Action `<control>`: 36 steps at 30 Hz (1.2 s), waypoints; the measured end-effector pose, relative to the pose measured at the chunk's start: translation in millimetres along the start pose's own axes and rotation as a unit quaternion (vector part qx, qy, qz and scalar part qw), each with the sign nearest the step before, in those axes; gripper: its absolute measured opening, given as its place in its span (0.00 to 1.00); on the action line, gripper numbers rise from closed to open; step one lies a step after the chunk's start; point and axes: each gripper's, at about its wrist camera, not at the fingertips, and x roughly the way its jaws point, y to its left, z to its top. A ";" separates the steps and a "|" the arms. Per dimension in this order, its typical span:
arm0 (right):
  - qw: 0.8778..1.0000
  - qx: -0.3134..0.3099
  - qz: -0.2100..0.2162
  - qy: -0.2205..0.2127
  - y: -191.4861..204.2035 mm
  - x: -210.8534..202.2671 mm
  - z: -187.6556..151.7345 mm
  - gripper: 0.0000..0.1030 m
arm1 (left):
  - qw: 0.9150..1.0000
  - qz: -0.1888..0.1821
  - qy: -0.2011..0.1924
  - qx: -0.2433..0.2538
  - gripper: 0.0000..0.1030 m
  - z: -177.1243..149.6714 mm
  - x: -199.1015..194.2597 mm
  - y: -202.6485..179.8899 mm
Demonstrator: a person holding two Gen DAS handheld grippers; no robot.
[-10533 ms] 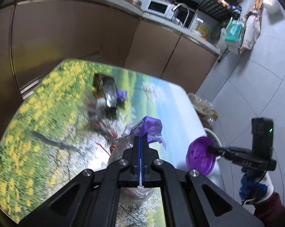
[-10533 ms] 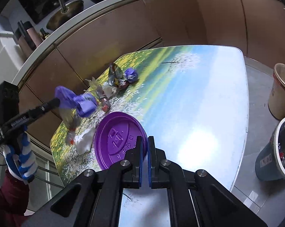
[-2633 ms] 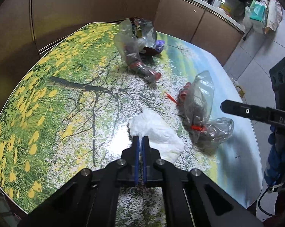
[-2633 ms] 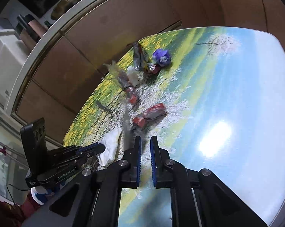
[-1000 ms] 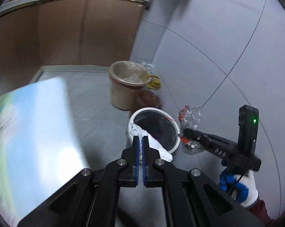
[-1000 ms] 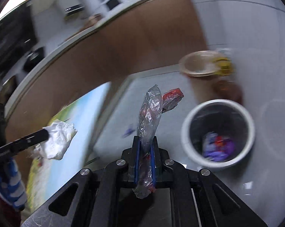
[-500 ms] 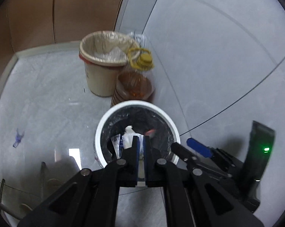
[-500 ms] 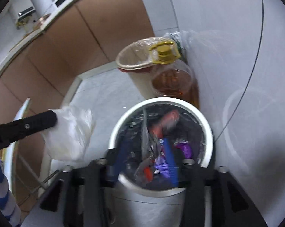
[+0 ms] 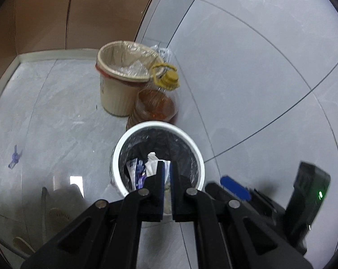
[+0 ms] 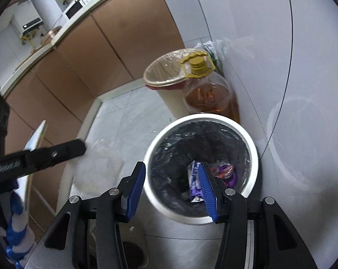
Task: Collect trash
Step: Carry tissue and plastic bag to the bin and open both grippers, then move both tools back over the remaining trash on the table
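At the left, the crumpled tissue (image 9: 151,164) is clamped in the left gripper (image 9: 166,168), fingers together, over the white-rimmed bin (image 9: 124,152); released off-centre, it could be caught on the rim or dropped to the floor (image 9: 56,116). At the right, the right gripper (image 10: 172,180) is held with fingers apart and empty, its wrapper judged already binned.

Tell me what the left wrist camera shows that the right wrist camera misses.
Only left: a purple scrap on the floor, and the right claw from the side; its jaws have just been opening, with nothing between them. Only right: the kitchen counter, a gloved hand, and the left claw from the side, shut on a white tissue. Both: the white-rimmed bin with trash inside, the beige bin and the yellow-capped oil bottle.
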 end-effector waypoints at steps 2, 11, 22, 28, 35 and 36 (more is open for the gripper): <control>1.000 -0.003 -0.004 -0.007 3.3 -11.7 -1.5 0.47 | 1.000 0.000 -0.002 0.001 0.04 6.3 4.2 -4.8; 0.999 -0.020 -0.033 -0.032 6.1 -40.5 -7.2 0.49 | 0.999 0.017 0.046 0.008 0.20 14.9 56.1 -6.6; 0.999 -0.029 -0.033 -0.022 8.7 -31.7 -20.4 0.49 | 0.999 -0.001 0.050 0.007 0.42 5.0 60.0 -8.3; 0.999 -0.014 -0.020 -0.034 12.1 -46.7 -23.3 0.49 | 1.000 0.003 0.001 0.006 0.42 2.0 2.1 -12.4; 0.997 -0.043 0.008 -0.059 50.5 -90.4 -25.2 0.50 | 0.996 0.023 -0.087 -0.001 0.42 -13.9 -118.7 0.0; 0.996 -0.053 0.016 -0.064 61.0 -99.7 -26.1 0.50 | 0.995 0.022 -0.100 -0.008 0.42 -18.5 -137.9 5.0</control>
